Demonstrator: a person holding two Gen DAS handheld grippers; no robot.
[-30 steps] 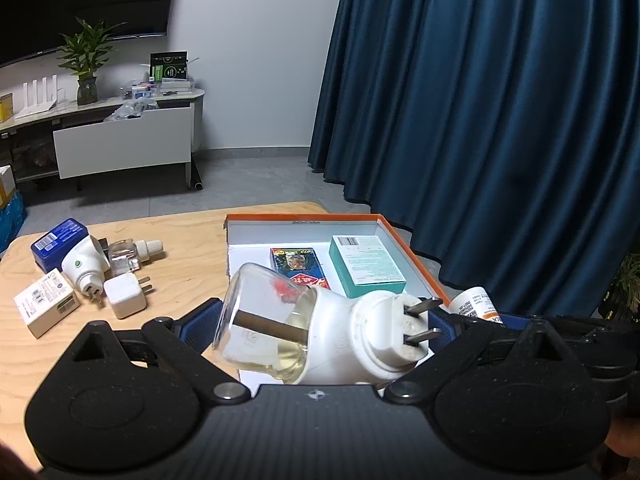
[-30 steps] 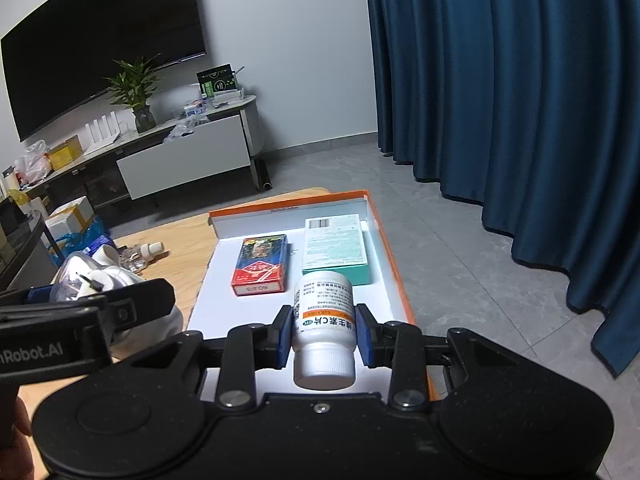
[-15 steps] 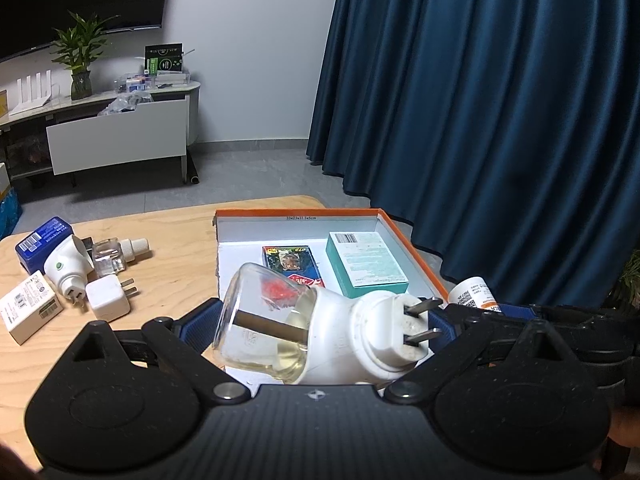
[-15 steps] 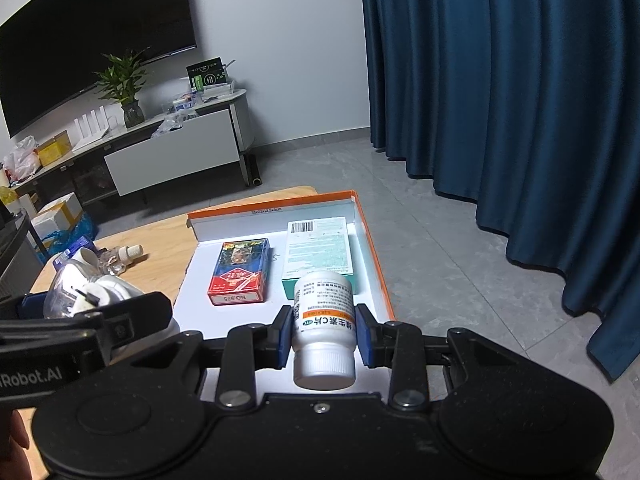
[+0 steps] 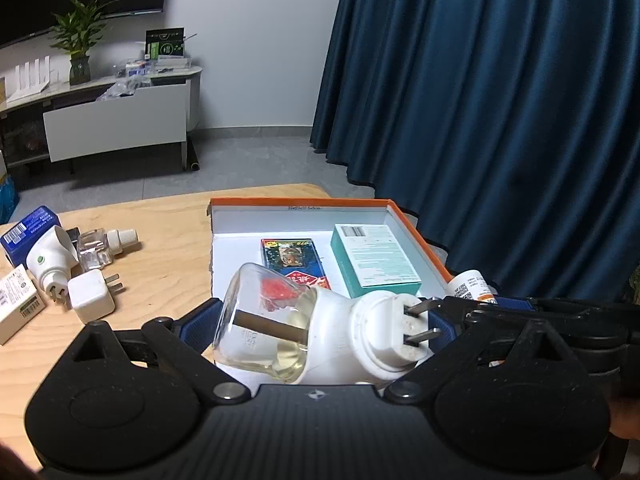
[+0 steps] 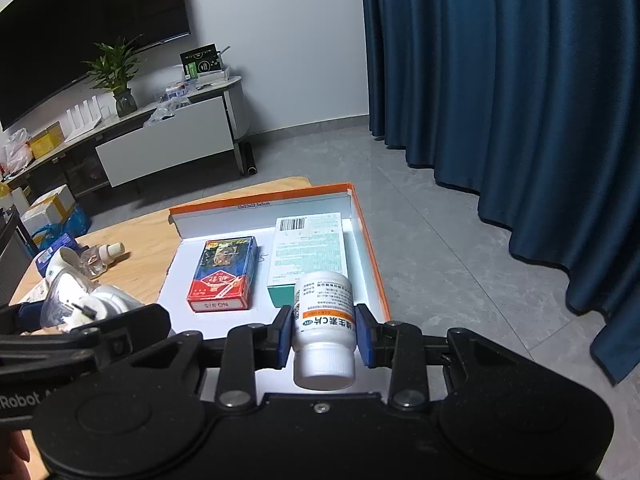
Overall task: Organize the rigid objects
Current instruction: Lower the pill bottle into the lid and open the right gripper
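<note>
Since the earlier frames, both grippers are being carried closer over the orange-rimmed box (image 5: 416, 236), which is now seen nearer and lower in both views, while the loose items on the worktop (image 5: 160, 240) are being left further to the side.

The mosquito repellent plug (image 5: 320, 328) is being held crosswise in the left gripper (image 5: 316, 330), clamped between its blue-padded fingers (image 5: 198, 322); the glass bottle end is being pressed by the left pad, and the white plug end with two metal prongs is lying against the right pad. The bottle is clear, holding pale yellowish liquid and a dark wick rod, and it is being held above the box's near edge.

The pill bottle (image 6: 325, 326) is being gripped by the right gripper (image 6: 324, 334), its blue fingers (image 6: 285, 336) closed on the labelled body just above the white cap, which is pointing back toward the camera. It is white with an orange band and is being held over the box's near right part, just in front of the teal box (image 6: 308, 258). A red and blue card pack (image 6: 224, 274) is lying beside the teal box inside.
</note>
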